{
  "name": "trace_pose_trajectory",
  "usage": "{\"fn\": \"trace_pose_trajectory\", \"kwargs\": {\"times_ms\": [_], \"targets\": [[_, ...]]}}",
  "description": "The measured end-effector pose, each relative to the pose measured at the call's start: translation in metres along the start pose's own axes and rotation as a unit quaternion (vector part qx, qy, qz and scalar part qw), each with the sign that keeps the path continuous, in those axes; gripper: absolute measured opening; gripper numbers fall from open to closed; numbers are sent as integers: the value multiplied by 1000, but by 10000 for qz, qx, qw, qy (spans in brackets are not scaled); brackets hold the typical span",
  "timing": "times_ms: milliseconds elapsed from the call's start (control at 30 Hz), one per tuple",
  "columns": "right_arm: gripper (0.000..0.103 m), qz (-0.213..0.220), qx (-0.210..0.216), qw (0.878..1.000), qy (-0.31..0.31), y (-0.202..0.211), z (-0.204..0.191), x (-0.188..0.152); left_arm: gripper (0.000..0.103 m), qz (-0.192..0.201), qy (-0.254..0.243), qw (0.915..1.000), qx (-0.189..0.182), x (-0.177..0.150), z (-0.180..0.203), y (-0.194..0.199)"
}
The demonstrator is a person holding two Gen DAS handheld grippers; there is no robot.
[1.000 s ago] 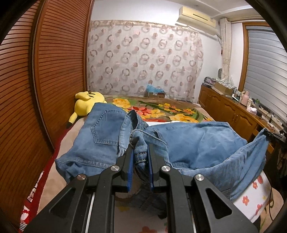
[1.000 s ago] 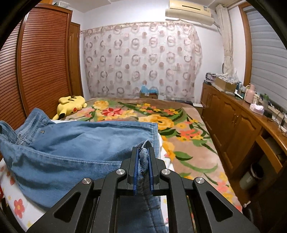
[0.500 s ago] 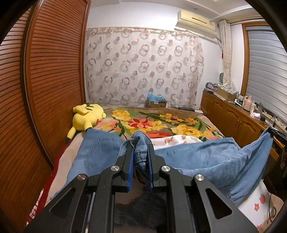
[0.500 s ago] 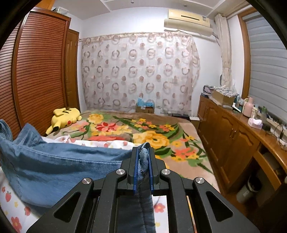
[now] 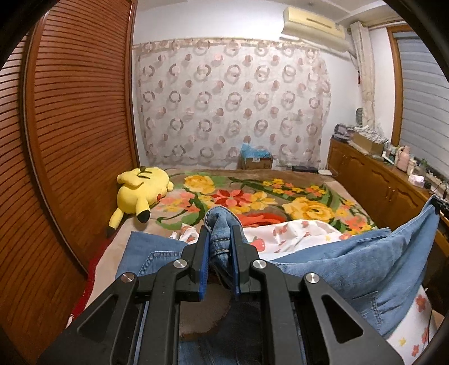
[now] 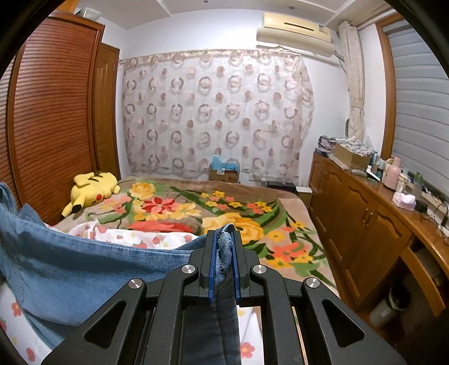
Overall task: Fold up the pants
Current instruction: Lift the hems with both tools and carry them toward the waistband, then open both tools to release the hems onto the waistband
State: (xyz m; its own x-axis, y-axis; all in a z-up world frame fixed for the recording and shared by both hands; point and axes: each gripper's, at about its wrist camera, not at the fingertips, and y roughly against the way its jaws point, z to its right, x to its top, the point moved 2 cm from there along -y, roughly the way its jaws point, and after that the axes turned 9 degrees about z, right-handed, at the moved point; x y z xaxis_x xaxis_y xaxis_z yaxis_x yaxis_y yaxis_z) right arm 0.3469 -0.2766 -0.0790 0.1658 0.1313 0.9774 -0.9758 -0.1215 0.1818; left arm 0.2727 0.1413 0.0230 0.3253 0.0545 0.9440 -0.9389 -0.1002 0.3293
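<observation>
Left wrist view, nearest first: the left gripper [image 5: 220, 241] is clamped on a bunched seam of the blue jeans [image 5: 364, 261], whose denim stretches away toward 3 o'clock and lies flat on the bed at 9 o'clock. Beyond it a white sheet with red flowers [image 5: 291, 235] lies over a brown floral blanket [image 5: 280, 196], and a yellow plush toy [image 5: 140, 191] rests at 10 o'clock against the slatted wooden wardrobe doors [image 5: 70, 140]. At 12 o'clock a cardboard box [image 5: 256, 162] holding something blue stands before the circle-patterned curtain [image 5: 233, 104], with an air conditioner [image 5: 313, 24] above at 1 o'clock.

Right wrist view: the right gripper [image 6: 224, 250] is pinched on a folded denim edge; the jeans [image 6: 84, 266] sag toward 9 o'clock. This view alone shows the wooden sideboard [image 6: 364, 219] in full at 3 o'clock, its open shelf at 4 o'clock holding a grey canister [image 6: 388, 304], and on its top a patterned box [image 6: 350, 153], a pink jug [image 6: 393, 172] and a tissue box [image 6: 404, 200].
</observation>
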Motion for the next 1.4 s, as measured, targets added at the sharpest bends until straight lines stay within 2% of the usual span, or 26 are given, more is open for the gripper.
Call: {"fn": "trace_pose_trajectory", "kwargs": {"times_ms": [333,567,733,767,800,933,967,1067,1200,1333,1400], "targets": [[10,-340,-75,9993,97,-49,-7,-2,15,-421,-67,9990,121,-12,0,-57],[10,-655,-126,9976,208,-72,-13,-1,18,-668,-108,9976,161,-21,1,-76],[10,-905,-196,9954,230,-76,-11,5,36,-715,-169,9971,191,-19,0,-70],[10,-926,-183,9953,209,-76,-10,9,45,-676,-183,9973,216,-17,-1,-67],[15,-956,-166,9951,180,-75,-10,12,48,-641,-177,9975,217,-16,-2,-64],[36,-1084,-416,9931,152,-71,-6,21,49,-610,-171,9979,158,-15,-5,-53],[38,-1111,-428,9928,100,-68,-4,24,49,-637,-183,9977,120,-15,-6,-51],[39,-1131,-358,9929,-21,-59,-1,32,78,-730,-257,9970,-86,-20,1,-46],[42,-1071,-187,9941,-12,-44,-5,34,78,-773,-400,9955,-368,-25,16,-38],[47,-1078,193,9939,-101,-31,-12,36,78,-673,-564,9941,-630,-22,37,-36],[48,-1103,371,9931,-106,-26,-14,36,78,-652,-715,9913,-887,-20,52,-38]]}}
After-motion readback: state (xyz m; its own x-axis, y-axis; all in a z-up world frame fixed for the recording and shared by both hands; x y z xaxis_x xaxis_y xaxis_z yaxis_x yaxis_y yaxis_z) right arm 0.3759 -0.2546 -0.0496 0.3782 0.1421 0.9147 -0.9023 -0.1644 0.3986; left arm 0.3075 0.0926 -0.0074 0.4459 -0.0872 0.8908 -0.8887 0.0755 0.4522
